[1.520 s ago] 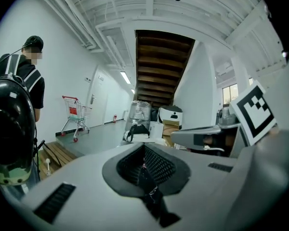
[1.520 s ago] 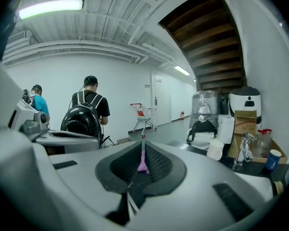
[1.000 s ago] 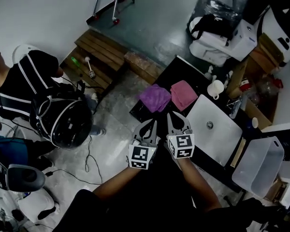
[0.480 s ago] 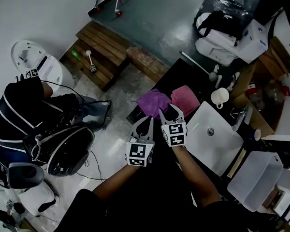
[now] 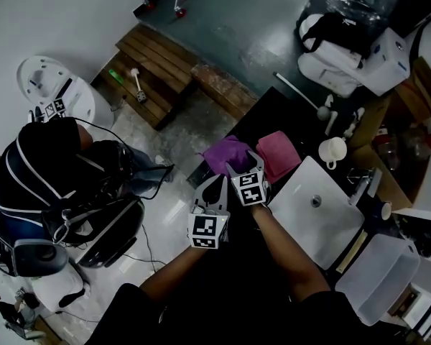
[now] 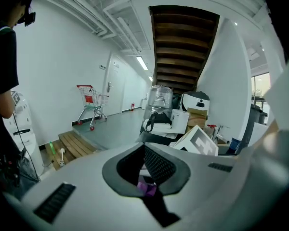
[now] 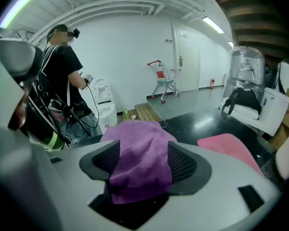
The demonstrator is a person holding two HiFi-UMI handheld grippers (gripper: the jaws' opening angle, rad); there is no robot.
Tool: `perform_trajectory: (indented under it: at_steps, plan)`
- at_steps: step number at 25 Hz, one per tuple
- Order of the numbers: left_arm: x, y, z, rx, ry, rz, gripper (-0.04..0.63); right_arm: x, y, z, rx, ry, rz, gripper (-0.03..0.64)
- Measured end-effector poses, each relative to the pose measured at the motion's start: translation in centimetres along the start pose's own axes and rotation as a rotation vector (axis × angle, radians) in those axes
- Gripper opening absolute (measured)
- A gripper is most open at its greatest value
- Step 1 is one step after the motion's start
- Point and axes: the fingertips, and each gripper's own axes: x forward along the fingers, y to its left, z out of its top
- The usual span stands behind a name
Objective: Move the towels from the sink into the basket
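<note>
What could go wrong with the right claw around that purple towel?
The right gripper, its jaws just opened around the purple towel, may pinch only a fold and lose it. The pink towel lies close beside and could be dragged along. The purple towel sits at the counter edge and might slide off.

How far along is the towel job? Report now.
Done: the sink looks empty; the purple towel and pink towel lie on the counter beside it. In hand: the right gripper, jaws just opening, straddles the purple towel without clamping. Left: both towels to the basket, none visible inside.
</note>
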Motion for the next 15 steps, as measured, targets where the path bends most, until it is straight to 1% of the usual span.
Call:
perform_trajectory:
  at_steps: [4, 8, 10, 13, 14, 15]
  plan:
    - [0.3, 0.4, -0.4, -0.005, 0.01, 0.017, 0.003, 0.9, -0.1, -1.0, -0.045, 0.061, -0.013, 0.311]
    - [0.5, 0.9, -0.6, -0.005, 0.013, 0.026, 0.003, 1.2, 0.0, -1.1, -0.06, 0.076, -0.018, 0.303]
    - [0.4, 0.9, -0.9, -0.002, 0.018, 0.024, 0.003, 1.2, 0.3, -1.2, -0.064, 0.07, -0.008, 0.25]
    - [-0.3, 1.0, -1.2, 0.005, 0.023, 0.022, 0.003, 1.2, 1.8, -1.4, -0.129, 0.067, 0.023, 0.118]
    - [-0.5, 1.0, -1.2, 0.006, 0.023, 0.022, 0.003, 1.3, 2.2, -1.4, -0.147, 0.068, 0.03, 0.088]
    - [-0.7, 1.0, -1.3, 0.005, 0.022, 0.023, 0.003, 1.3, 2.3, -1.4, -0.147, 0.068, 0.035, 0.078]
